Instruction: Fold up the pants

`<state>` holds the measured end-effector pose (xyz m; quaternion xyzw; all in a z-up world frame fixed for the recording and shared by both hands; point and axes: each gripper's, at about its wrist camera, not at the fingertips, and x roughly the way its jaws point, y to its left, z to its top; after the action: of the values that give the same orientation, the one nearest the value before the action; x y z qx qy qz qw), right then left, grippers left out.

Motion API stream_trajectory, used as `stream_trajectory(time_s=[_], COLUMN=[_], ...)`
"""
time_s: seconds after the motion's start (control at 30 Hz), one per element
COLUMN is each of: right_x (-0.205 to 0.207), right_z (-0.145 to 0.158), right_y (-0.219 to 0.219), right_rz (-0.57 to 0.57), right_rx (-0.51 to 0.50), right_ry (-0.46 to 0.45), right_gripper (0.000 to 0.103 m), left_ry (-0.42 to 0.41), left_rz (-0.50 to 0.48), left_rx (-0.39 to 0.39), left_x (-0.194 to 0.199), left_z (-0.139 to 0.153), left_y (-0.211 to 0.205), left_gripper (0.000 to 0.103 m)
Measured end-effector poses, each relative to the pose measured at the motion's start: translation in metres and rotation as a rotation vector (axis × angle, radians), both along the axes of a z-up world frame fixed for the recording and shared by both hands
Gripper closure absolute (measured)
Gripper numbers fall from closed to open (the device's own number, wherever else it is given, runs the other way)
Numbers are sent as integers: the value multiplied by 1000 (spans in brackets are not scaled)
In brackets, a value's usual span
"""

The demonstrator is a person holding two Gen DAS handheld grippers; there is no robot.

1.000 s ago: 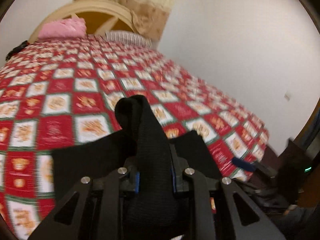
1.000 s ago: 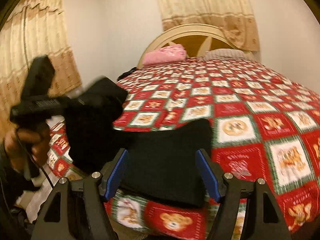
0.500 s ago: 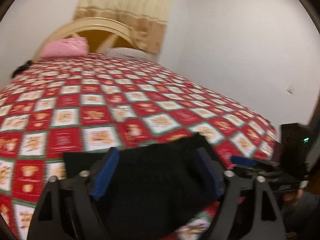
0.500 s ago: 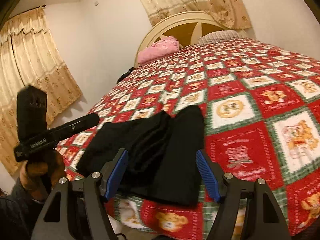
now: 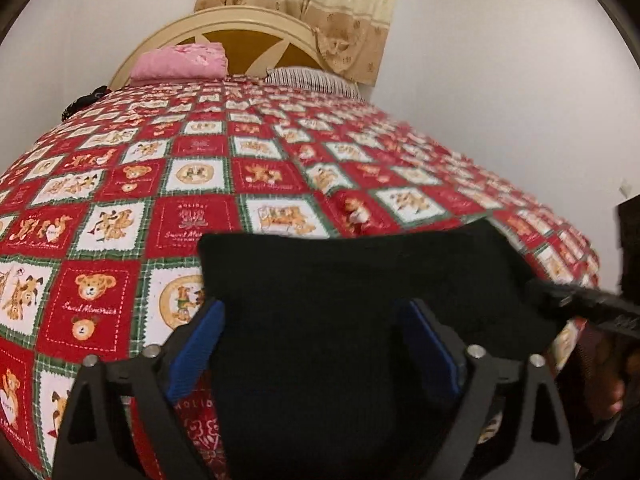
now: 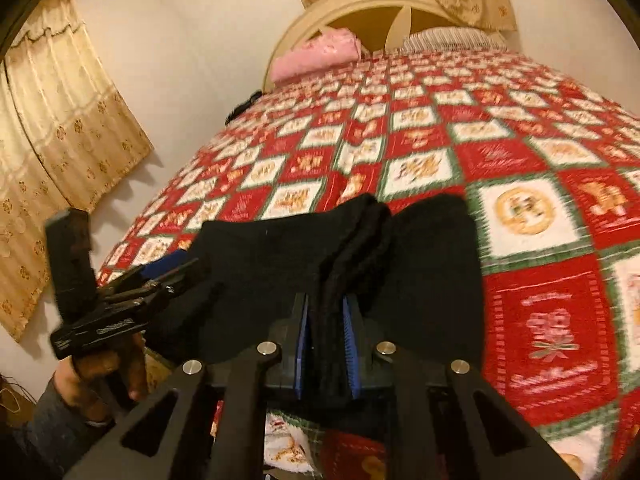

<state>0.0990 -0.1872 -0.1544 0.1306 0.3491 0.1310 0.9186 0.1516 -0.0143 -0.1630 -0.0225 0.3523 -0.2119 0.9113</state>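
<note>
Your right tool (image 6: 325, 344) is clamped on a bunched ridge of the black pants (image 6: 280, 264), its blue pads pressed close with the fabric pinched between them. That grip looks meant to give you control of one thick edge so you can lift or carry it over the rest.

Your left tool (image 5: 316, 344) stands wide open, its blue pads spread to either side of the cloth and holding nothing. The pants (image 5: 360, 280) lie at the near edge of the bed (image 5: 200, 184), on the red and white checked cover, with the nearest part hanging over the edge toward you. From the right wrist view the left tool (image 6: 160, 276) sits at the left side of the garment, near it; whether it touches the cloth you cannot tell.

The pants already look partly doubled, with a raised fold running away from your right tool. A pink pillow (image 5: 180, 62) rests far off by the headboard (image 5: 240, 34), well apart from the work.
</note>
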Motion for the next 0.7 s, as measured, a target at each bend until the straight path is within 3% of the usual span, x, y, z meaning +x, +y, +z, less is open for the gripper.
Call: stream_trajectory(time_s=[0.13, 0.23, 0.43, 0.53, 0.6, 0.7], right_x=[8, 9, 3, -8, -13, -8], right_z=[-20, -39, -30, -5, 15, 34], right_y=[-23, -35, -43, -32, -20, 7], right_rz=[-87, -100, -97, -143, -145, -52], right_rx=[1, 36, 94, -22, -78, -118], right_ry=[65, 38, 31, -70, -164, -235], right_gripper=[86, 86, 81, 68, 52, 51], left_ry=[95, 78, 42, -9, -22, 6], left_rz=[-6, -5, 25, 49, 72, 107], left_rx=[32, 28, 0, 13, 44, 55], left_x=[12, 8, 3, 8, 17, 34], left_z=[-23, -19, -4, 12, 15, 7], left_y=[-6, -5, 9, 15, 17, 24], left_gripper=[6, 6, 6, 6, 6, 6])
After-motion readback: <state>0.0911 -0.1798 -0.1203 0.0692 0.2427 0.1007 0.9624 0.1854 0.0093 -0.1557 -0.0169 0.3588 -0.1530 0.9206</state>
